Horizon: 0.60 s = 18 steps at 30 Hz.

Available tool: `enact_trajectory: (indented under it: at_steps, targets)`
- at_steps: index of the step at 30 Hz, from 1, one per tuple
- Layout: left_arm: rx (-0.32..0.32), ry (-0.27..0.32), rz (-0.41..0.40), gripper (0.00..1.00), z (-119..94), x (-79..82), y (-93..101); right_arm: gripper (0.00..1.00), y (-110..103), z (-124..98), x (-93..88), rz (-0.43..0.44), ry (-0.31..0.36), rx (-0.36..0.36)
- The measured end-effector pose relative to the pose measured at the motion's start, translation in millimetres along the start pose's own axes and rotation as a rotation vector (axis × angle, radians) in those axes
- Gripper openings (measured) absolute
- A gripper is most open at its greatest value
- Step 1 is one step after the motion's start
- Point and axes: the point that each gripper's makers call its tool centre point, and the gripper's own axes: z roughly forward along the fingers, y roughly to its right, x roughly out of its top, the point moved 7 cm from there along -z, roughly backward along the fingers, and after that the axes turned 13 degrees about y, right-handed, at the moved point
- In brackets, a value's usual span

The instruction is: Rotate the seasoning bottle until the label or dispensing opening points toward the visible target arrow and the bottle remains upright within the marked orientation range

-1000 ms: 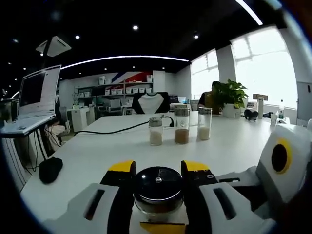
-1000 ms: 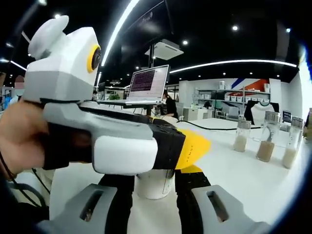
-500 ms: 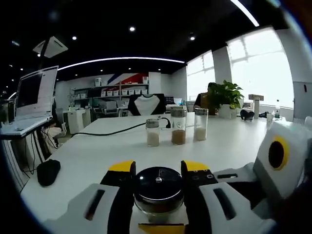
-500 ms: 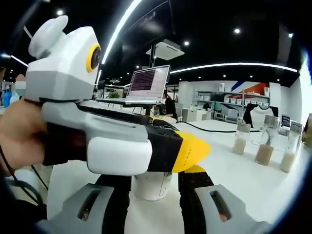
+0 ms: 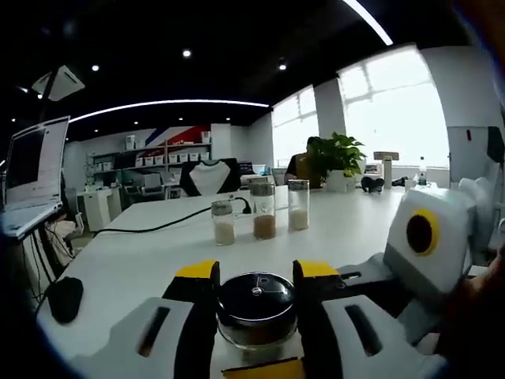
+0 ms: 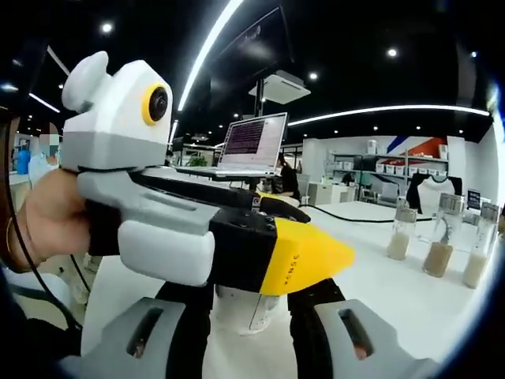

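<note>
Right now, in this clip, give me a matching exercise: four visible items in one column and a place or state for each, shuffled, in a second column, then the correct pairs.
Things:
1. seasoning bottle
2. three jars
3. computer mouse
4. laptop

Places or states:
A. raised on a stand
B. lying near the table's edge
C. standing in a row mid-table
D. between the left gripper's jaws, black cap up

Pairs: 1-D, 2-C, 3-B, 4-A
</note>
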Motion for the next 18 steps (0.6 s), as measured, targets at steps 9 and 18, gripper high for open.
enact_trajectory:
  at_steps: [9, 18]
  targets:
    - [-0.134, 0.012, -0.005, 0.39, 1.9, 2.8, 1.9, 0.34, 4.0, -4.1, 2.4, 0.022, 0.001, 0.015]
    - [-0.256, 0.019, 0.000, 0.39, 3.0, 6.4, 6.5, 0.33, 8.3, -8.5, 7.0, 0.030, 0.018, 0.045]
